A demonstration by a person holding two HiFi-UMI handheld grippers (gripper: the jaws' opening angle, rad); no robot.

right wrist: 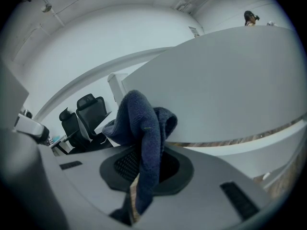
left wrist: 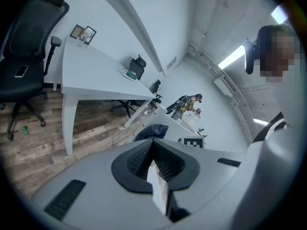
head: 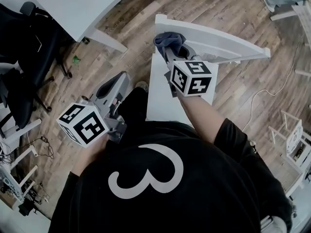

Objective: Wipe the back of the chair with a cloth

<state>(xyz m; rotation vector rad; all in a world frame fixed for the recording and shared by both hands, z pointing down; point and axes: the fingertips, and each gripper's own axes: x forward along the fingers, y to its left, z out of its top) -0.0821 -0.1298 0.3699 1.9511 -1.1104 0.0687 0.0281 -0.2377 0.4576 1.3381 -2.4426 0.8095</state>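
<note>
The white chair's curved back (head: 223, 42) runs across the top of the head view, with its seat (head: 160, 101) below it. A dark blue cloth (head: 170, 39) lies bunched on the left end of the back's top edge, and my right gripper (head: 167, 51) is shut on it. The right gripper view has the cloth (right wrist: 144, 123) hanging out of the right gripper (right wrist: 144, 164) against the broad white chair back (right wrist: 230, 80). My left gripper (head: 116, 83) hovers left of the seat, apart from the chair. In its own view the left gripper (left wrist: 153, 152) is shut, nothing held.
A white desk (head: 73, 4) stands at the upper left, with black office chairs (head: 24, 42) beside it. A thin cable (head: 257, 101) trails over the wooden floor on the right, near white frames (head: 294, 140). More desks and chairs (left wrist: 136, 68) stand further back.
</note>
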